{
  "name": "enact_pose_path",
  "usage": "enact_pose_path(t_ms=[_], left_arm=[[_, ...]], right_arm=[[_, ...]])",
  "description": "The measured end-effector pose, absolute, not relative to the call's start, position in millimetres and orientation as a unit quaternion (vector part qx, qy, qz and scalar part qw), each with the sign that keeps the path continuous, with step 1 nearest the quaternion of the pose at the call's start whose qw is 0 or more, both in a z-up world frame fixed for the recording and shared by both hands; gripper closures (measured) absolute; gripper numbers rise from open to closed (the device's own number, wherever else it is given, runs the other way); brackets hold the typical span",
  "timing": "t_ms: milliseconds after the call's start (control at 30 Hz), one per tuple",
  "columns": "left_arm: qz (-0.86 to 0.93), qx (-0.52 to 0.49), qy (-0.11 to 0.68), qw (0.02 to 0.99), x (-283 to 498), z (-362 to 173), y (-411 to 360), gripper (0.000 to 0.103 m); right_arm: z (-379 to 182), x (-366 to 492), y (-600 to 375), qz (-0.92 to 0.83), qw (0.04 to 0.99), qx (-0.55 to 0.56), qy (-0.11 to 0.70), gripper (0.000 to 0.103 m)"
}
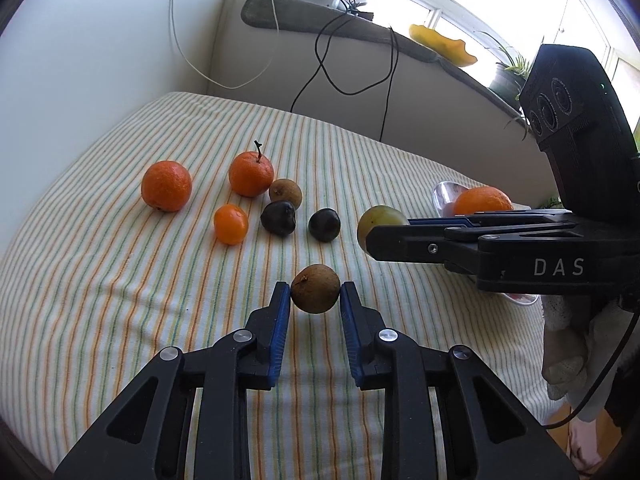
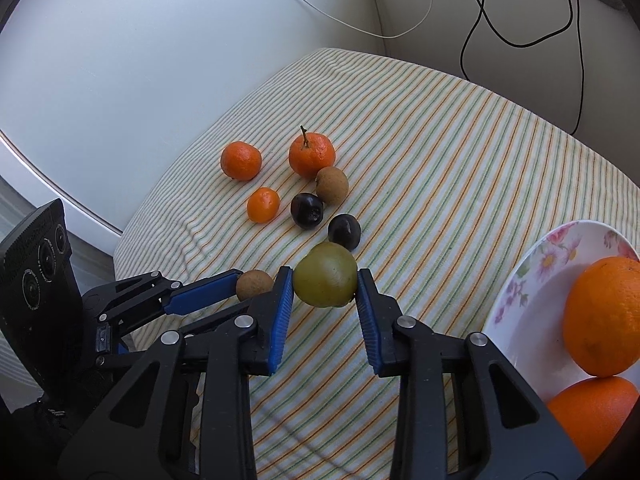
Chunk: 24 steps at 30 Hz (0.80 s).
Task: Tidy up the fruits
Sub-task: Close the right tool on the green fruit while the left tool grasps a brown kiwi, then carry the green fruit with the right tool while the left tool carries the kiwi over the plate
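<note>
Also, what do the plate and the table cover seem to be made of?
Plate: probably glazed ceramic or porcelain; its white surface is glossy, with printed pink flowers. Table cover: woven fabric, likely cotton; it is matte, striped orange and green, and shows soft creases.

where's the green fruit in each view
Left wrist view: the green fruit sits right of centre, partly hidden behind the right gripper holding it.
Right wrist view: lower centre, pinched between the blue pads.
Shared landmark: the stemmed orange on the striped cloth.
</note>
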<state>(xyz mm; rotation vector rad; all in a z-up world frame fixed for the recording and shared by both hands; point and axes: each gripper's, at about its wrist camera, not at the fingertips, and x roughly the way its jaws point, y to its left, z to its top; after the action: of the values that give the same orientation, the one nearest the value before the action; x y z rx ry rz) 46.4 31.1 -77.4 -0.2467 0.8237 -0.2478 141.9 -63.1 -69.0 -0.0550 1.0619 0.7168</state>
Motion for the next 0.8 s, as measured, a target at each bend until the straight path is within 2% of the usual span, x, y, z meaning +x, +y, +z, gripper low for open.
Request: enact_pose_path(t_ms=[800], left_arm=[[-0.195, -0.104, 0.369, 0.903, 51.9, -39.9, -29.8, 0.079]], right_arm=[[-9.4, 106.8, -174.6, 0.299, 0.849, 0.021, 0.436, 0.07]])
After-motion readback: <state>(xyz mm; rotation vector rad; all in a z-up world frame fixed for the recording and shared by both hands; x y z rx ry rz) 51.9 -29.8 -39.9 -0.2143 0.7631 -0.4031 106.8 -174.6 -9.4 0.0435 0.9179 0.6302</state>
